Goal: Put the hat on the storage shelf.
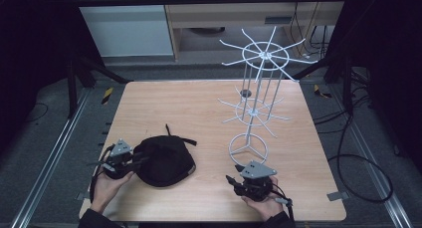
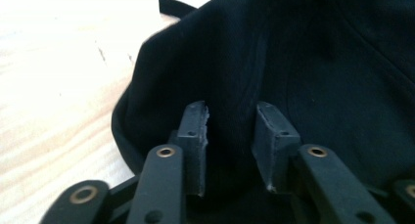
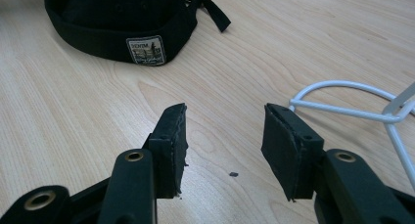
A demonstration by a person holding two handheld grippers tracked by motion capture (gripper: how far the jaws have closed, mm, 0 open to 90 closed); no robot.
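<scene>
The counter (image 1: 189,108) under my hands is pale wood with a fine grain, square, and mostly bare. Dark grey floor lies around it, metal rails run along both sides, and black cables trail over the floor at the right. Beyond the far edge stands a light cabinet.

At the left, my left claw (image 1: 130,161) sits at the near left part of the counter, pushed against the black cap (image 1: 164,160). In the left gripper view its two pads (image 2: 195,131) stand a little apart with the cap's dark cloth (image 2: 303,62) bunched between them; I cannot tell whether they press on it. The cap lies flat on the counter, near the front edge and left of the middle, its strap (image 1: 180,138) pointing away from me. In the right gripper view a small woven label (image 3: 145,50) shows on its band.

Further right stands a white wire rack (image 1: 259,83), tall, with two tiers of spokes and a ring foot (image 1: 248,147) resting on the counter. My right claw (image 1: 233,180) rests just in front of that ring, jaws apart with nothing between them, and bare wood lies between it and the cap.
</scene>
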